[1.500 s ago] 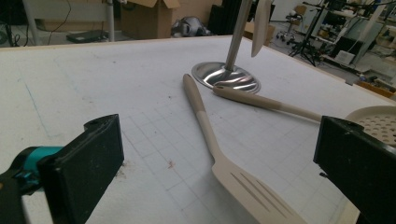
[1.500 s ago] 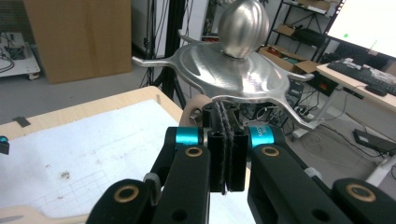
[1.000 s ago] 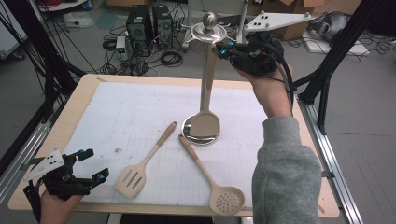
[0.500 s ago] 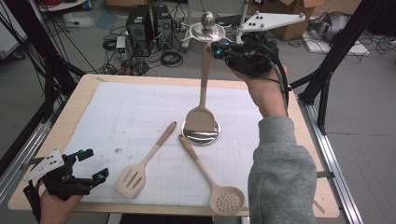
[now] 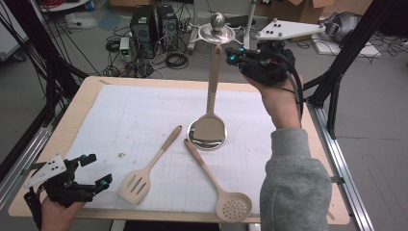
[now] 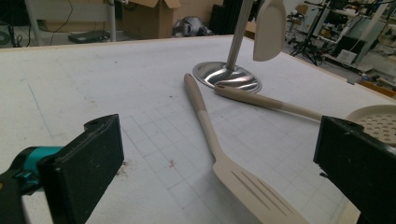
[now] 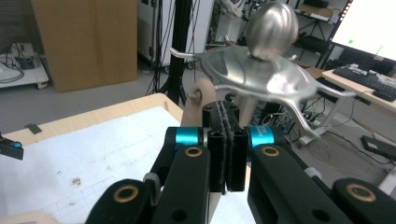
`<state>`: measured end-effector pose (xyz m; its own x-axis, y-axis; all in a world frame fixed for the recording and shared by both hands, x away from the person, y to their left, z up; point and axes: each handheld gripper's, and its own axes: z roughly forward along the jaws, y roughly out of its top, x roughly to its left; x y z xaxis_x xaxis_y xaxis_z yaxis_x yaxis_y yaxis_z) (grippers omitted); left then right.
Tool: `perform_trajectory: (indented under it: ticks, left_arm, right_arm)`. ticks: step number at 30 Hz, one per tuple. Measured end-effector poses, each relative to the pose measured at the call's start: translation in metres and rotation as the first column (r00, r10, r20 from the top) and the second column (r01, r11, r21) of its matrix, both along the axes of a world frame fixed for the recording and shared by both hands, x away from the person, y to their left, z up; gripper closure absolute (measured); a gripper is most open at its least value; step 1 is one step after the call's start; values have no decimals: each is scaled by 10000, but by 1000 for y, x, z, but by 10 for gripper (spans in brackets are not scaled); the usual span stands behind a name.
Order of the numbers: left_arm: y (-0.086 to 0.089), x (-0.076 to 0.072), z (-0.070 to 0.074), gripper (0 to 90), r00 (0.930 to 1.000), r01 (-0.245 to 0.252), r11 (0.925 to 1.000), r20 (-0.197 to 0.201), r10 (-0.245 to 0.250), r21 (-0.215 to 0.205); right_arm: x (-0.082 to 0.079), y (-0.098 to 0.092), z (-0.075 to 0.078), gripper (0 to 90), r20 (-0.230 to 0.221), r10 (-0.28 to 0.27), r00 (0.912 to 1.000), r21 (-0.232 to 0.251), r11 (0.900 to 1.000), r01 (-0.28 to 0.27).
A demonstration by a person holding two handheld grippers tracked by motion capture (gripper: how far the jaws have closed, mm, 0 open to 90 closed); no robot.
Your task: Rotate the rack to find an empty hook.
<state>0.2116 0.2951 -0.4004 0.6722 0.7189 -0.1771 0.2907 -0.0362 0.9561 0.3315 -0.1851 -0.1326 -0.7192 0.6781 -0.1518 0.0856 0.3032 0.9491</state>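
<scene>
Since a second ago, the solid spatula [image 5: 210, 126] has swung slightly, its blade now hanging over the stand's base [image 5: 208, 142]; the left gripper [image 5: 94, 172] has stayed put.

High view: the right gripper [image 5: 229, 54], at 1 o'clock, is beside the spatula handle's top under the stand's hook ring [image 5: 217, 33]. The slotted turner [image 5: 138, 182] and skimmer [image 5: 233, 207] lie on the table [image 5: 77, 106] toward 6 o'clock.

Left gripper view: the jaws stand wide apart around nothing, the turner lying between them farther off.

Right gripper view: the pads are pressed together; the handle's end [image 7: 200, 100] is just behind them at 11 o'clock, whether pinched cannot be told.
</scene>
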Motion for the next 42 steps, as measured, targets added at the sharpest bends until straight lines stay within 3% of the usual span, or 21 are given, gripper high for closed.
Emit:
perform_trajectory:
  ticks: [5, 11, 17, 25, 28, 30, 34, 42]
  left_arm:
    - [1, 0, -1, 21, 10000, -42, 10000, -44, 42, -8]
    - [2, 1, -1, 20, 9999, -89, 9999, -93, 88, -77]
    - [4, 0, -1, 20, 9998, -162, 9999, -107, 162, -35]
    - [5, -2, 0, 20, 9998, -213, 9998, -55, 213, -20]
    - [5, -2, 0, 20, 9998, -211, 9998, -65, 211, -14]
    - [4, -2, 0, 20, 9997, -214, 9998, -66, 214, -29]
    - [3, -3, 0, 20, 9997, -231, 9997, -54, 231, -3]
    - [2, -5, 0, 20, 9996, -263, 9996, -56, 263, 130]
  right_arm:
    - [-11, -18, -7, 893, -30, 7, 10000, 501, 9987, -6]
    - [-20, -33, -18, 774, -120, 217, 9997, 664, 9976, -209]
    - [-26, -39, -32, 517, -255, 171, 9995, 698, 9974, -153]
    - [-37, -46, -44, 248, -441, 123, 9990, 1188, 9929, -70]
    - [-39, -50, -50, 139, -770, 359, 9964, 1458, 9890, -243]
    - [-42, -52, -55, 119, -773, 419, 9961, 1418, 9894, -306]
    - [-49, -61, -67, 111, -676, 451, 9967, 1808, 9830, -322]
    - [-62, -75, -90, 111, -734, 603, 9955, 1898, 9808, -454]
